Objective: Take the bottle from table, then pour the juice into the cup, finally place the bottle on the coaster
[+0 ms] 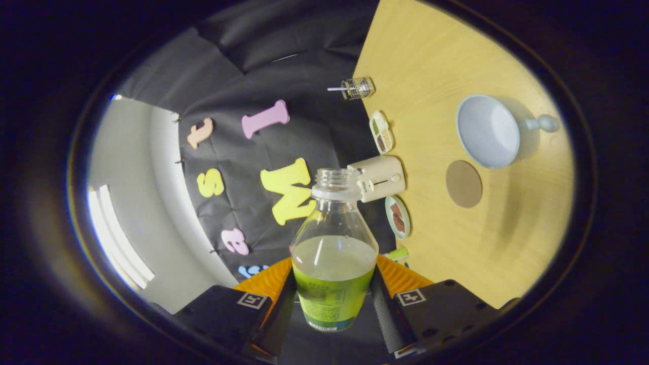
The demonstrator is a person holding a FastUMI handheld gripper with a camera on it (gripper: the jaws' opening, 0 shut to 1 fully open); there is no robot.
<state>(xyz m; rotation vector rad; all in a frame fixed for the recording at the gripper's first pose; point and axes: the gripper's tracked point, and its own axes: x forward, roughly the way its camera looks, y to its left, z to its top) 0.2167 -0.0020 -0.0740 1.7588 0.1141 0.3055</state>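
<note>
Gripper (332,299) clamped on bottle (334,253), both fingers pressing its labelled lower body from either side. Bottle open, no cap, approx half full w/ pale juice, held off table (431,66), which shows rotated sideways. Cup (488,131) w/ knobbed handle sits on table, well beyond fingers, looks empty. Round brown coaster (463,184) just beside cup, not touching. Along table edge near wall: white toaster (379,178) behind bottle neck, small plate (397,217) w/ food, divided snack tray (381,132), wire basket thing (358,87).

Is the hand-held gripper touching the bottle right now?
Touching. In the gripper view, both fingers of the hand-held gripper press against the sides of the bottle, with no gap visible.
</note>
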